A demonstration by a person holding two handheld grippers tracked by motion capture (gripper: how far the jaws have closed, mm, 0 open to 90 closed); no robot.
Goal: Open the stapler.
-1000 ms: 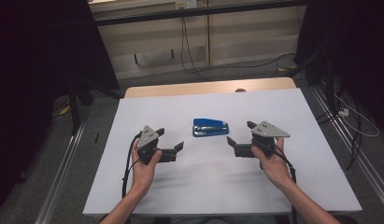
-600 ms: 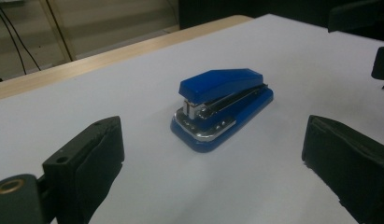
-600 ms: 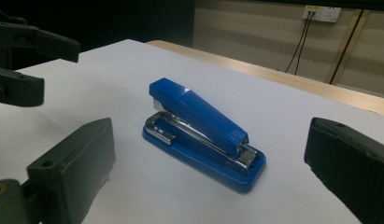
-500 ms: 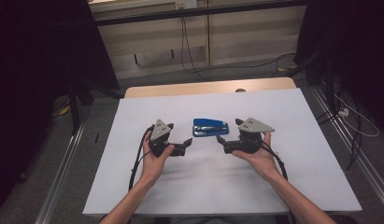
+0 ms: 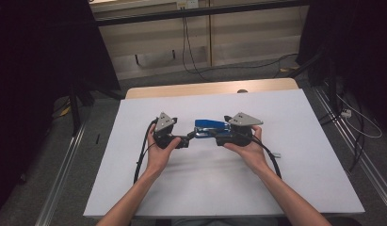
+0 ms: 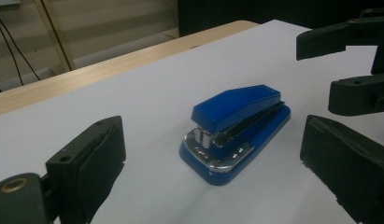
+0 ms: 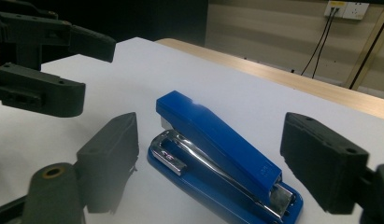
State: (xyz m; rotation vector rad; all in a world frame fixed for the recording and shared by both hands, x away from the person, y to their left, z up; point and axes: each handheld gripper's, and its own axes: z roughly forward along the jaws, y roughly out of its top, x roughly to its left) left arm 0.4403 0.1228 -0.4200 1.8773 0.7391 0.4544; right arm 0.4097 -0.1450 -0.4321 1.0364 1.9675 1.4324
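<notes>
The blue stapler (image 5: pixel 211 126) is laid flat on the white table (image 5: pixel 299 179), between the 2 grippers. The left gripper (image 6: pixel 213 163) and right gripper (image 7: pixel 208 158) are both held wide open, each framing it untouched.

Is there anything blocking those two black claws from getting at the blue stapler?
Nothing visible. The stapler lies alone on the white table, with the open left gripper and open right gripper at opposite ends and only bare tabletop in between.

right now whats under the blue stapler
The stapler sits flat on a white sheet that covers most of the wooden table. Whatever lies directly beneath its base is covered. Both tongs, left and right, flank it, open.
</notes>
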